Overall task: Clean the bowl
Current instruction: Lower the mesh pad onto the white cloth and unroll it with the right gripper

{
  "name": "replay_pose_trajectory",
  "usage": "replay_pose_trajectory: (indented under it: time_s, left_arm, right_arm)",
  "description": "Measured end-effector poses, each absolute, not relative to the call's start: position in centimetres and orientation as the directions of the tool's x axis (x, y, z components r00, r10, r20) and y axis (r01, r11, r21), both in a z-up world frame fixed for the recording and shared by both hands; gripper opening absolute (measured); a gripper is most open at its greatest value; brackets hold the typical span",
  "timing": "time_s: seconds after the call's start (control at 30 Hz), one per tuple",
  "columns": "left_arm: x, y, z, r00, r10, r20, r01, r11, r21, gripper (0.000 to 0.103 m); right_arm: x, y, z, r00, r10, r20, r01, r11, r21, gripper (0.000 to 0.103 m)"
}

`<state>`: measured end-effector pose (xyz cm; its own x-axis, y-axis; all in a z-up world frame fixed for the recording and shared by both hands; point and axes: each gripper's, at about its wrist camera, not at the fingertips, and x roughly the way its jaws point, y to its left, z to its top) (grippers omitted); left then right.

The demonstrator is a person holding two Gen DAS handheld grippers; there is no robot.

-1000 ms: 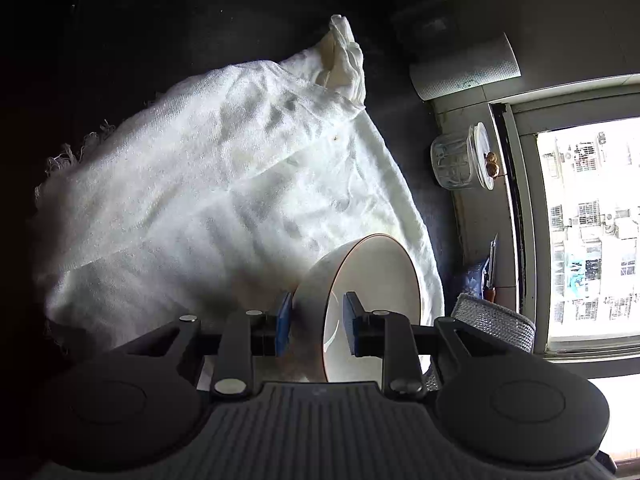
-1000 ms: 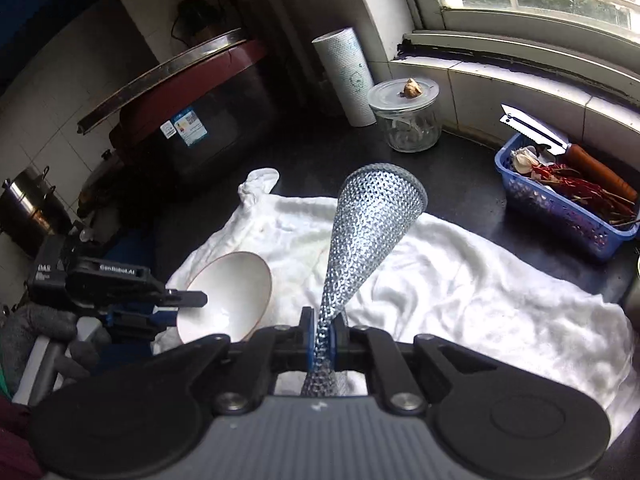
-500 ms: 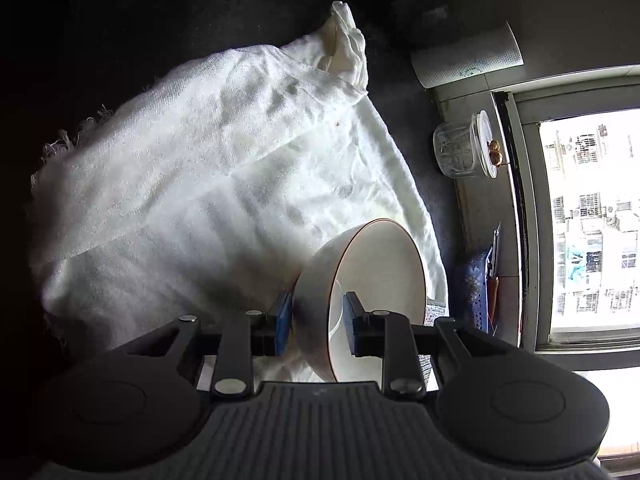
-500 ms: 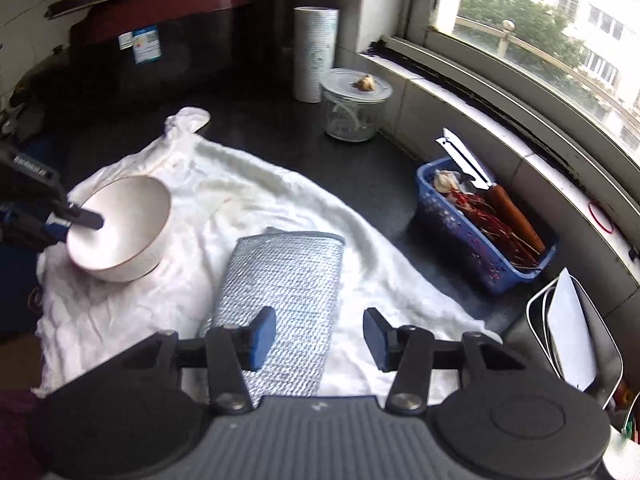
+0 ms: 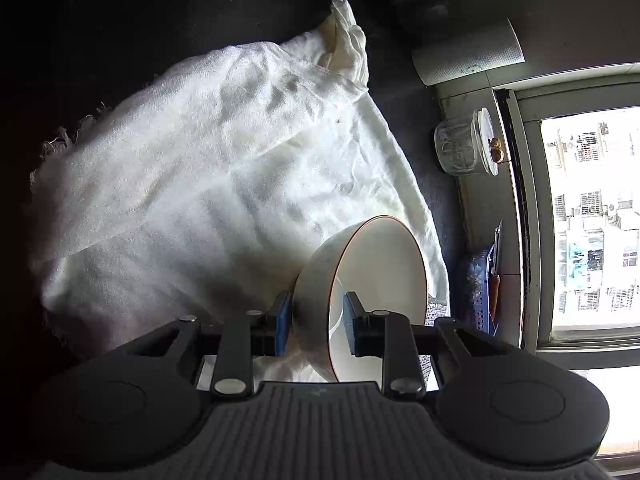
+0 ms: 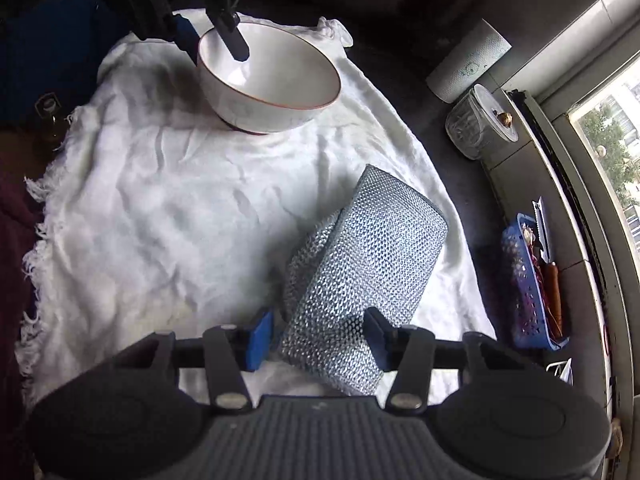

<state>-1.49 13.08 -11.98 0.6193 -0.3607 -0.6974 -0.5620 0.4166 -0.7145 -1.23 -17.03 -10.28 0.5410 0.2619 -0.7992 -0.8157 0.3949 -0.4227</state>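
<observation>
Here, through the left wrist camera, the left gripper (image 5: pixel 314 322) is pinching the bowl (image 5: pixel 372 292) wall, tilting it above the white cloth (image 5: pixel 208 184), presumably steadying it for scrubbing. From the right wrist, the right gripper (image 6: pixel 318 336) is closing its jaws around the silver scouring cloth (image 6: pixel 368 276), not yet visibly pressing.

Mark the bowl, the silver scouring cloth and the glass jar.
bowl (image 6: pixel 280 68), right wrist view, inner wall.
silver scouring cloth (image 6: pixel 380 256), right wrist view, top face.
glass jar (image 6: pixel 468 128), right wrist view, side wall.
</observation>
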Motion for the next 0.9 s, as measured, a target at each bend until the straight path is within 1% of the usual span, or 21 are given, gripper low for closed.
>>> replay_pose_trajectory:
  time_s: [0.13, 0.2, 0.23, 0.4, 0.53, 0.73, 0.8, 0.83, 0.87, 0.9]
  left_arm:
    - [-1.5, 13.0, -12.2, 0.617, -0.366, -0.697, -0.563, 0.414, -0.716, 0.026]
    - [-1.4, 12.8, -12.3, 0.613, -0.368, -0.699, -0.562, 0.417, -0.714, 0.026]
    - [-1.4, 12.8, -12.2, 0.612, -0.368, -0.700, -0.562, 0.421, -0.712, 0.026]
    - [-1.5, 12.9, -12.2, 0.613, -0.372, -0.697, -0.560, 0.417, -0.715, 0.026]
    - [-1.5, 12.9, -12.2, 0.614, -0.370, -0.697, -0.560, 0.418, -0.715, 0.026]
    - [-1.6, 12.9, -12.2, 0.614, -0.372, -0.696, -0.559, 0.417, -0.717, 0.026]
    - [-1.6, 12.9, -12.2, 0.614, -0.374, -0.695, -0.559, 0.416, -0.717, 0.026]
    - [-1.6, 12.9, -12.2, 0.613, -0.375, -0.695, -0.559, 0.417, -0.717, 0.026]
    - [-1.6, 12.8, -12.2, 0.613, -0.375, -0.695, -0.558, 0.417, -0.717, 0.026]
    - [-1.6, 12.8, -12.2, 0.613, -0.376, -0.695, -0.559, 0.416, -0.717, 0.026]
  right_arm:
    - [0.4, -18.6, -7.7, 0.514, 0.301, -0.803, -0.800, 0.506, -0.323, 0.030]
    - [0.9, -19.2, -6.9, 0.505, 0.315, -0.804, -0.793, 0.537, -0.287, 0.030]
    - [1.2, -19.4, -6.7, 0.499, 0.321, -0.805, -0.791, 0.548, -0.271, 0.032]
    - [1.8, -20.0, -6.0, 0.464, 0.348, -0.815, -0.779, 0.598, -0.189, 0.032]
    - [2.0, -20.5, -5.2, 0.456, 0.359, -0.814, -0.770, 0.618, -0.158, 0.034]
    - [2.3, -20.9, -5.0, 0.453, 0.354, -0.819, -0.763, 0.628, -0.151, 0.034]
    - [2.4, -21.0, -5.0, 0.432, 0.373, -0.821, -0.767, 0.630, -0.118, 0.034]
    - [2.7, -21.3, -4.9, 0.405, 0.394, -0.825, -0.765, 0.640, -0.070, 0.033]
    - [3.0, -21.5, -4.9, 0.373, 0.414, -0.831, -0.763, 0.646, -0.021, 0.025]
    - [3.2, -21.7, -4.8, 0.355, 0.426, -0.832, -0.761, 0.649, 0.007, 0.024]
